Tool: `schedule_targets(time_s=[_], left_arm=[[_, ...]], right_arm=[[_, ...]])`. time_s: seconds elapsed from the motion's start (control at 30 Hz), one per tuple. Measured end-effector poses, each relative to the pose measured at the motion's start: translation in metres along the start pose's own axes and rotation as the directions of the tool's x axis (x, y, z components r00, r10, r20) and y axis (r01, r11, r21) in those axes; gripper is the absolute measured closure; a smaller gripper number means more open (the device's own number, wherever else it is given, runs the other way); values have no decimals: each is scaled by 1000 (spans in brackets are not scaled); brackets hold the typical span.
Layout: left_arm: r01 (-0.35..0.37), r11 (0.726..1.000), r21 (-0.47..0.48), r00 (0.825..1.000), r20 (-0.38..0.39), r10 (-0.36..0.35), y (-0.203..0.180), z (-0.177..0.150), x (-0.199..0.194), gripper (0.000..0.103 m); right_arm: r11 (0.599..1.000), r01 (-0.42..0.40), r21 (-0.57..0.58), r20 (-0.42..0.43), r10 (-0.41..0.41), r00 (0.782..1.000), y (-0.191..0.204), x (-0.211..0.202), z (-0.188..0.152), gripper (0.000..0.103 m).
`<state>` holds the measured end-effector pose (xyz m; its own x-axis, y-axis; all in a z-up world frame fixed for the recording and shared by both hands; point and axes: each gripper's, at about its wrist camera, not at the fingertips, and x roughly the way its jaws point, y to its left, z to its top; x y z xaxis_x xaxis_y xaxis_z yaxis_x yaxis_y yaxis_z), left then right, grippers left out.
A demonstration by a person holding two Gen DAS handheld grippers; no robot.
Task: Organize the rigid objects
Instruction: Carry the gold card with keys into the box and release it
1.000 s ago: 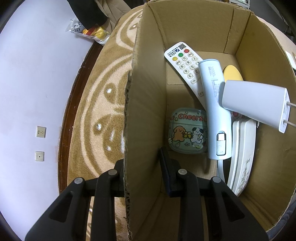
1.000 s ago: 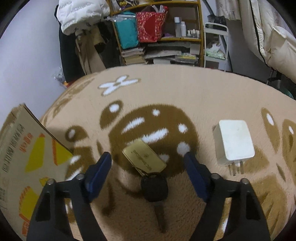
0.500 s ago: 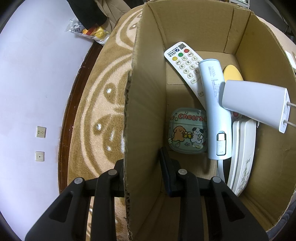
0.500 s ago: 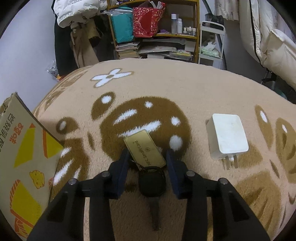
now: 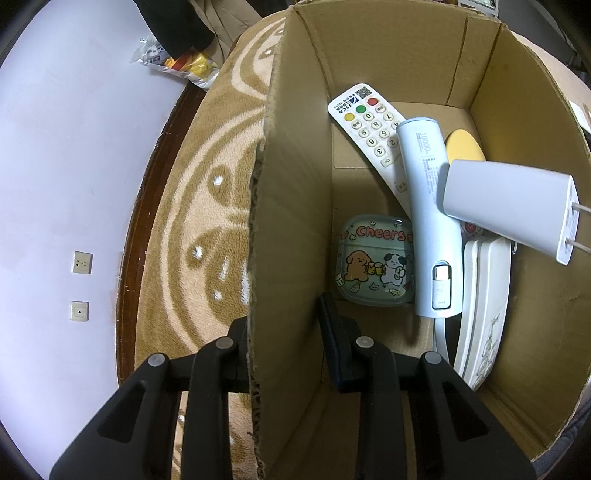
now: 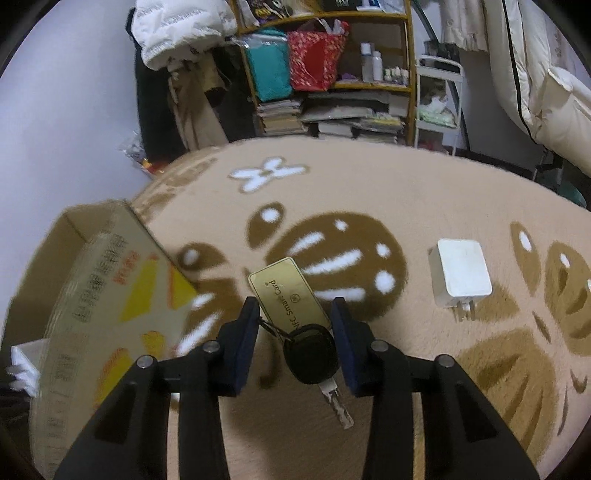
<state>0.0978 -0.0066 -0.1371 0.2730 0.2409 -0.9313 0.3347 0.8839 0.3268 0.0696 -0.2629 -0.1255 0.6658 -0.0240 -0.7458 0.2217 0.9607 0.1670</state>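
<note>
Patterned rug [image 6: 424,192], cardboard box [image 6: 92,295] left of key [image 6: 314,354], charger [image 6: 461,273] right

Brown-and-cream patterned rug [image 6: 369,192] lying across the floor. Wooden shelf unit [image 6: 325,70] standing beyond it, holding a teal bag [image 6: 267,74], a red bag [image 6: 314,61], small bottles [image 6: 371,66] and stacked books [image 6: 280,118]. White padded jacket [image 6: 177,29] hanging left. Two wall sockets [image 5: 82,262] sitting on the pale wall.
</note>
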Motion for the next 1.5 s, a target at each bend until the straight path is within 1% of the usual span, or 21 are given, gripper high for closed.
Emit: schedule_targets(time_s=[0.1,0.27,0.47,0.63,0.87,1.1,1.33,1.5], left_arm=[[2,1000,-2,1000,-1,-2,0,0,0,75],[-1,1000,0,1000,0,1,-1,0,-1,75],[0,1000,-1,1000,0,0,-1,0,-2,75],[-1,1000,1,1000,0,1,-1,0,-2,75],[0,1000,-1,1000,-1,0,-1,0,-2,75],[12,1000,-15,1000,-3,-12,3,0,-2,75],[18,1000,-20,1000,-1,-18,5,0,-2,75],[22,999,-23,1000,-1,-22,7,-1,-2,75]], right_arm=[[999,-44,9,12,44,999,8,-14,2,61],[997,-74,-19,49,75,996,26,-37,3,61],[994,-101,-45,91,105,990,45,-59,12,61],[986,-153,-60,131,159,978,60,-79,20,61],[970,-213,-118,188,232,954,83,-110,26,61],[949,-263,-172,184,293,938,104,-121,22,61],[935,-298,-190,121,324,938,120,-104,10,61],[930,-312,-195,99,335,937,127,-98,4,61]])
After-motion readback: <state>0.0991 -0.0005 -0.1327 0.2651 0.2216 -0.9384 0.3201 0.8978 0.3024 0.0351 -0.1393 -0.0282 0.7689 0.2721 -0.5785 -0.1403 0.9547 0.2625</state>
